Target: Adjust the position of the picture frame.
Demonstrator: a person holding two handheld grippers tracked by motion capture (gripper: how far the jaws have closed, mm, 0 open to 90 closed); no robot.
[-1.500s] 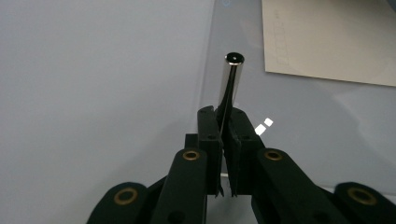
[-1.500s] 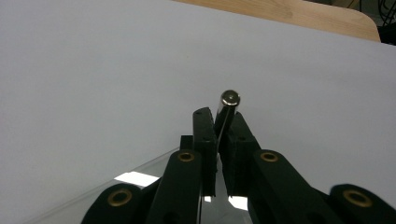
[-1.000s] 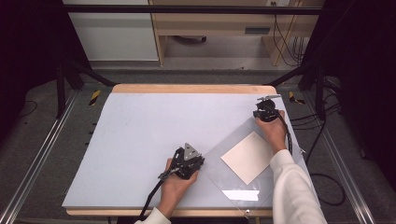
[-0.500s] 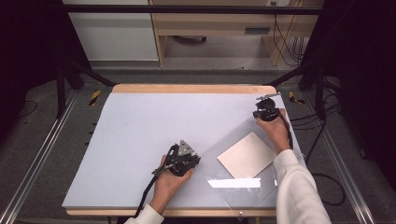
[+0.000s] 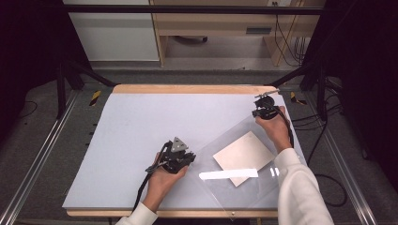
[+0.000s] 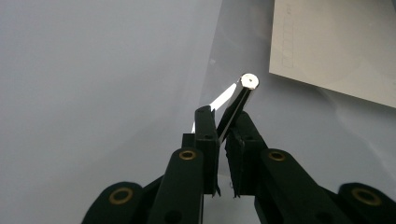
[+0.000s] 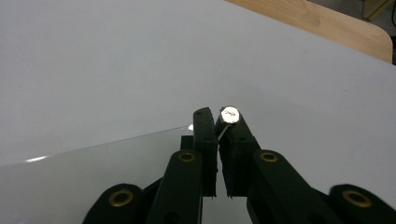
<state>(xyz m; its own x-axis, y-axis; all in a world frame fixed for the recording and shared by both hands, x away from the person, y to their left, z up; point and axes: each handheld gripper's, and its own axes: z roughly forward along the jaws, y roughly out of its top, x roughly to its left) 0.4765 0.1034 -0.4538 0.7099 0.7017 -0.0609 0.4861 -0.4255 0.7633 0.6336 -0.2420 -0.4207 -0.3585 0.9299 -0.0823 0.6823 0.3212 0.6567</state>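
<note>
Gripping opposite corners, the clear sheet (image 5: 244,154) is clamped by left gripper (image 5: 184,158) and right gripper (image 5: 265,111); lifted lower right, paper (image 5: 244,157) unremoved.

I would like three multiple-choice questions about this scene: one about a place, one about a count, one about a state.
1. Where does the beige card lie?
A. under the clear sheet
B. on the floor
C. in a box

2. How many corners of the clear sheet are gripped?
A. none
B. two
C. four

3. How are the jaws of the left hand-held gripper?
A. wide open with nothing between them
B. shut on a sheet corner
C. shut on the card

Answers: 1 A, the high view shows the card beneath the sheet on the table. 2 B, the left and the right hand-held gripper each pinch one corner. 3 B, its own view shows the pads closed on the sheet's edge.
</note>
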